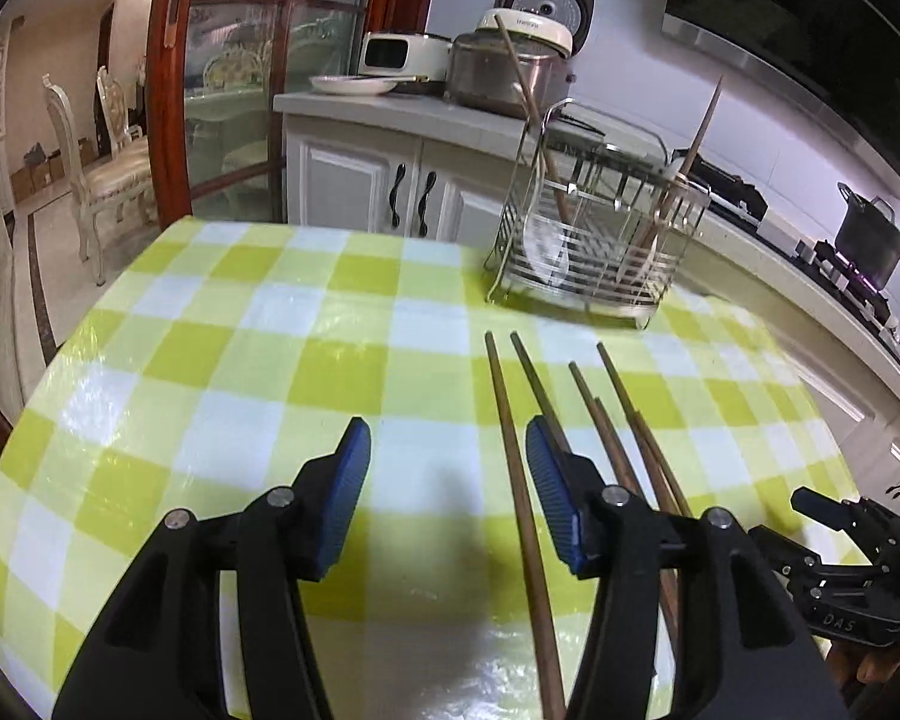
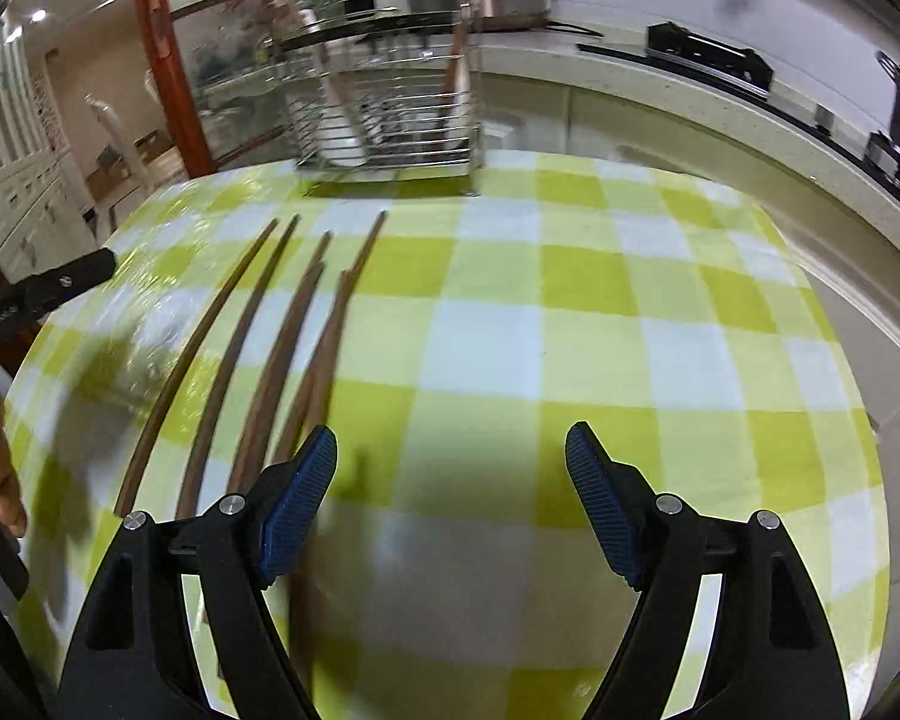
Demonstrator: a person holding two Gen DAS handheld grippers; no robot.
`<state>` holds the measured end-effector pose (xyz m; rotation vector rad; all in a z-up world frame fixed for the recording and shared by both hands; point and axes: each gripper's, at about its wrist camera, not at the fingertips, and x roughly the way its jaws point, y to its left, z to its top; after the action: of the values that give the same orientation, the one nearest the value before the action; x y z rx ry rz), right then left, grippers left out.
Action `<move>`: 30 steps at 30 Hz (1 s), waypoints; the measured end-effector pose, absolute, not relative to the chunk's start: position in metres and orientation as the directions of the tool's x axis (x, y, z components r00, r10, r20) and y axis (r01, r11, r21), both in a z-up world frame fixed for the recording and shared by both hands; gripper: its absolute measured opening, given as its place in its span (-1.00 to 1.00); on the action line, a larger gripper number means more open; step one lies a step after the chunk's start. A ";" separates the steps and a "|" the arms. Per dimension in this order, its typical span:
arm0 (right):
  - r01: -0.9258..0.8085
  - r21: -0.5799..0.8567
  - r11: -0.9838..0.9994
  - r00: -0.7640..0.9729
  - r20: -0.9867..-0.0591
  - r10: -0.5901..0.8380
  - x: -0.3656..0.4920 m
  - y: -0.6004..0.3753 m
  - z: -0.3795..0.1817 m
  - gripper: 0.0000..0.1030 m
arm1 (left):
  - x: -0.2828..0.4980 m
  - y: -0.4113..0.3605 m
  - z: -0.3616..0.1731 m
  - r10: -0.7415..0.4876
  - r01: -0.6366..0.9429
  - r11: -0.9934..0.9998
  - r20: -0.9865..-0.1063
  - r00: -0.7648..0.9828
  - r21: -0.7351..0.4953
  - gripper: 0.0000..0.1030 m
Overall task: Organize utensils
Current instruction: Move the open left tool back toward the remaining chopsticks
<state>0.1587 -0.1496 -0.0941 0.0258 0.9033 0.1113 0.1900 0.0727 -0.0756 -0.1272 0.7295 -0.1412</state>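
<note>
Several brown wooden chopsticks (image 1: 513, 450) lie side by side on the green-and-white checked tablecloth (image 1: 240, 348); they also show in the right wrist view (image 2: 258, 354). A wire utensil rack (image 1: 594, 240) at the table's far edge holds a white spoon and a few chopsticks; it also shows in the right wrist view (image 2: 390, 114). My left gripper (image 1: 447, 480) is open and empty, one chopstick lying between its fingers, the others under its right finger (image 1: 555, 498). My right gripper (image 2: 450, 498) is open and empty, the chopsticks by its left finger (image 2: 297, 510).
A counter (image 1: 390, 114) with a rice cooker (image 1: 534, 24), a plate and a pot stands behind the table. A stove with a dark pot (image 1: 870, 234) is at the right. A glass door and dining chairs are at the left. The right gripper's body (image 1: 840, 570) shows at the left view's lower right.
</note>
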 end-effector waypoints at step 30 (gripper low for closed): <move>-0.133 0.032 0.991 0.575 -0.811 0.104 0.167 -0.134 -0.110 -0.12 | 0.192 0.065 -0.077 -0.195 0.103 0.979 -0.657 0.728 -0.176 0.08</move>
<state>0.1665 -0.1340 -0.1101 -0.0340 0.9480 0.1389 0.1916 0.0652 -0.0770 -0.1312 0.7375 -0.1646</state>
